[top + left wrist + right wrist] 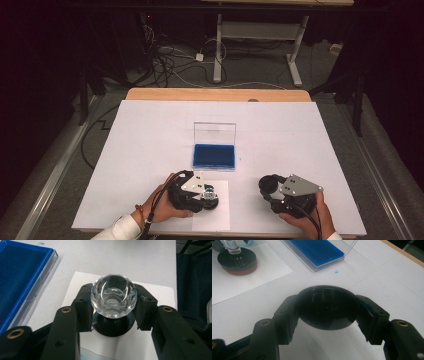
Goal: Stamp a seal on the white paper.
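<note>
Left hand-held gripper (113,312) closing pads on clear faceted crystal knob of round black stamp (114,297), stamp base resting on small white paper sheet (160,293) on tabletop (150,150).

Right hand-held gripper (328,322) gripping round black dome cap (327,307), jaws nearly shut, hovering apart.

Open blue ink pad case (214,155) lying just beyond.

Risk: smooth facets slipping from pads, stamp tilting, print smearing.

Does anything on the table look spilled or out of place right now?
Yes: a small blue stain marks the white table beside the open blue ink pad, and another blue smear tints the paper sheet.
</note>
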Demonstrator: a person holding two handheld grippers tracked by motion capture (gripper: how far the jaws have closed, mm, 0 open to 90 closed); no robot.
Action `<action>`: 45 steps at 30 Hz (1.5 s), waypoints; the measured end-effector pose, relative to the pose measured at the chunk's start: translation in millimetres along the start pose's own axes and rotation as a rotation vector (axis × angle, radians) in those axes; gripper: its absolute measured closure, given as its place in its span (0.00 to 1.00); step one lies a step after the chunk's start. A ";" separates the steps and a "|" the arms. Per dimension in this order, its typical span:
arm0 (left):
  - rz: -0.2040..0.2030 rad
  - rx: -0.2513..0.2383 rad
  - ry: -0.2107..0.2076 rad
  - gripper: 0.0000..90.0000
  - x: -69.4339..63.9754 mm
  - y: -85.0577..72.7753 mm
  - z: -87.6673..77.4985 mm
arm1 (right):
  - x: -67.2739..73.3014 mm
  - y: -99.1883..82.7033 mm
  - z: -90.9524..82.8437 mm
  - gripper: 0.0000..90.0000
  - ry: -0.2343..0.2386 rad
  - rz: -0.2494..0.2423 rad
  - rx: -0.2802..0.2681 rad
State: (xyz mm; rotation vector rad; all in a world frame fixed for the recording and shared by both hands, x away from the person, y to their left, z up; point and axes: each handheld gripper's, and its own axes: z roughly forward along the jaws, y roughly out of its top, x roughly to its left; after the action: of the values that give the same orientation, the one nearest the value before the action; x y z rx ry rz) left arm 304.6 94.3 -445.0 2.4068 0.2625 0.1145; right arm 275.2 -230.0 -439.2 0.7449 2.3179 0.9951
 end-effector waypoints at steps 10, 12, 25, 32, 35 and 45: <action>-0.005 0.015 -0.006 0.61 0.4 0.8 -0.3 | -0.1 0.0 -0.3 0.43 0.000 -0.001 -0.001; -0.002 0.015 -0.007 0.61 0.8 0.6 -0.3 | 0.2 0.0 -0.3 0.43 0.001 -0.001 -0.003; -0.016 0.014 -0.013 0.61 0.8 0.4 0.5 | 0.3 0.4 -0.7 0.43 -0.001 -0.001 -0.004; -0.013 0.025 -0.009 0.61 0.5 1.8 0.3 | 0.2 0.3 -0.6 0.43 0.002 -0.004 -0.001; -0.017 0.025 -0.013 0.60 1.0 1.7 0.3 | 0.2 0.3 -0.6 0.43 0.008 -0.009 0.000; -0.017 0.028 -0.011 0.60 0.6 2.0 0.7 | 0.4 0.2 -0.2 0.43 0.010 -0.009 0.003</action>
State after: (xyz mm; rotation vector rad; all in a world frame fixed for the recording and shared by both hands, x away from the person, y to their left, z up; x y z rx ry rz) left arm 305.6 92.5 -444.1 2.4322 0.2809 0.0898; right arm 274.9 -229.7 -439.0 0.7310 2.3297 0.9942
